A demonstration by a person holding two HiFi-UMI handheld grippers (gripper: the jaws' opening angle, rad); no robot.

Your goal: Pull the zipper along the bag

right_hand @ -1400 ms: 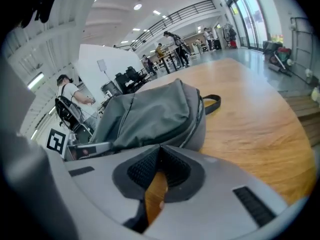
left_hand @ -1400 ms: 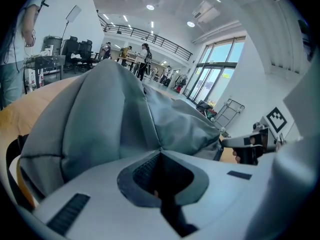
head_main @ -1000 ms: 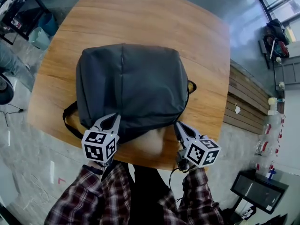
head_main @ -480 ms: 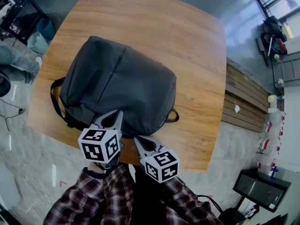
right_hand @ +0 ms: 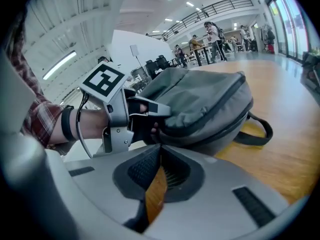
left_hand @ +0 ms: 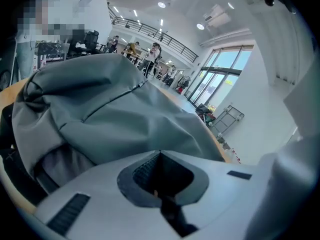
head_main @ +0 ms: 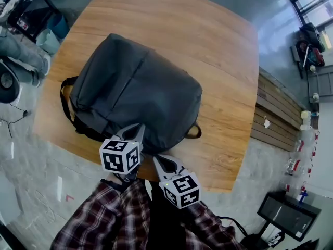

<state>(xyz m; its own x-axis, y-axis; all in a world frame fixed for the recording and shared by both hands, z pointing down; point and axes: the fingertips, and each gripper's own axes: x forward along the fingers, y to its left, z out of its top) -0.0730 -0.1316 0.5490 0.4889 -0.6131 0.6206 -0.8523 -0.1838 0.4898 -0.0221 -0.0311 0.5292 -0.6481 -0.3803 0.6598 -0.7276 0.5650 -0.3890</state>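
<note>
Nearest the person, the right tool hovers over the front edge of the brown wooden surface. Its jaws are nearly together, holding nothing, and wood shows through the thin slit between them. Just beyond, the left tool is closed on the near edge of the dark grey fabric backpack. The backpack lies flat and skewed across the surface's left half. A black strap loop pokes out on its right side.
</note>
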